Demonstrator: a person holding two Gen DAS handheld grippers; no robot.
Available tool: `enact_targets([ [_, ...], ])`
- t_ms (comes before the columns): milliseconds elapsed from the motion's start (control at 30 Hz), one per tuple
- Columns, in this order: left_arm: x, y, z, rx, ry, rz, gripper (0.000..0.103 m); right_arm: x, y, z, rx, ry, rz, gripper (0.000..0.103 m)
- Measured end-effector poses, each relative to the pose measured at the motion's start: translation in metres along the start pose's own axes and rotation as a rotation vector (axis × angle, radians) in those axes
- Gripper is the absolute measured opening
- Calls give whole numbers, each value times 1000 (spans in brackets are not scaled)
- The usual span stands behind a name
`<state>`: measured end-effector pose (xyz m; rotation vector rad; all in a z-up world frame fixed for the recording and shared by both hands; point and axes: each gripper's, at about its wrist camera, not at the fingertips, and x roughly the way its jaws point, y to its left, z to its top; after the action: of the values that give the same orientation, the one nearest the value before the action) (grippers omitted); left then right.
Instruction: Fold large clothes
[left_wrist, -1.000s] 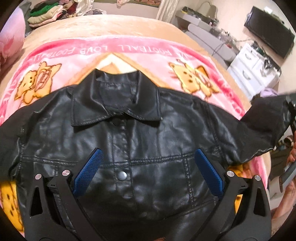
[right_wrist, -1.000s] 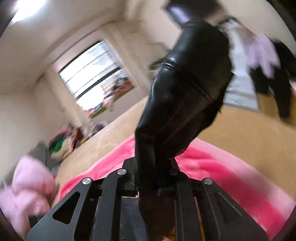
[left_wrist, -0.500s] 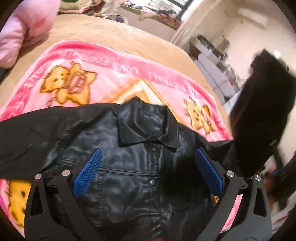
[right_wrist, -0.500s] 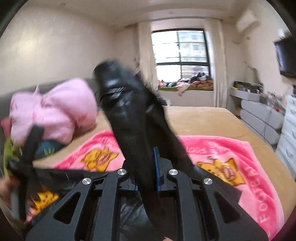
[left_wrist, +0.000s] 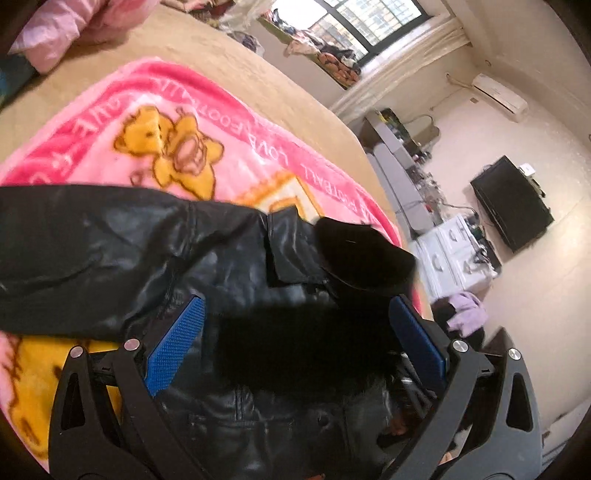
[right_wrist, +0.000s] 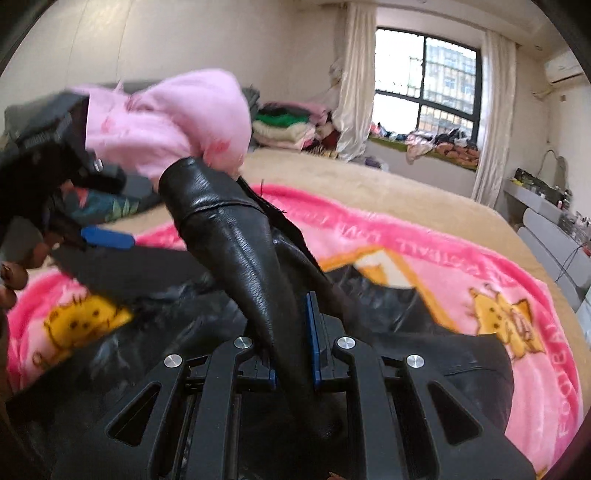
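Note:
A black leather jacket (left_wrist: 192, 258) lies front up on a pink cartoon blanket (left_wrist: 155, 147) on the bed. My left gripper (left_wrist: 295, 328) is open and empty, hovering over the jacket's chest. The jacket's left sleeve (left_wrist: 74, 236) stretches out flat to the left. My right gripper (right_wrist: 291, 332) is shut on the jacket's right sleeve (right_wrist: 229, 236) and holds it up over the jacket body (right_wrist: 424, 339). That sleeve shows as a dark blurred mass in the left wrist view (left_wrist: 354, 258). The left gripper also shows at the left of the right wrist view (right_wrist: 107, 236).
A pink pillow (right_wrist: 166, 122) and folded clothes (right_wrist: 284, 125) lie at the bed's far side. White drawers (left_wrist: 454, 254) and a black TV (left_wrist: 513, 206) stand beyond the bed's right edge. A window seat (right_wrist: 424, 147) holds more clothes.
My right gripper has swung the sleeve from out at the right up and over the jacket's chest. My left gripper has turned toward the left sleeve and stayed open.

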<state>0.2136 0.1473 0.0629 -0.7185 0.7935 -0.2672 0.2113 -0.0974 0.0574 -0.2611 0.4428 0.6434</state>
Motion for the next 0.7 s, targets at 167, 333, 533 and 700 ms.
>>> enact_targets([
  [167, 12, 18, -18, -19, 51, -48, 94, 33, 21, -26, -11, 101, 15, 17],
  [333, 19, 31, -28, -44, 79, -96, 94, 52, 39, -45, -28, 188, 2, 40],
  [533, 31, 39, -35, 3, 140, -52, 94, 37, 36, -59, 39, 256, 39, 91],
  [700, 56, 48, -46, -12, 218, -44, 94, -1, 19, -71, 127, 218, 32, 95],
])
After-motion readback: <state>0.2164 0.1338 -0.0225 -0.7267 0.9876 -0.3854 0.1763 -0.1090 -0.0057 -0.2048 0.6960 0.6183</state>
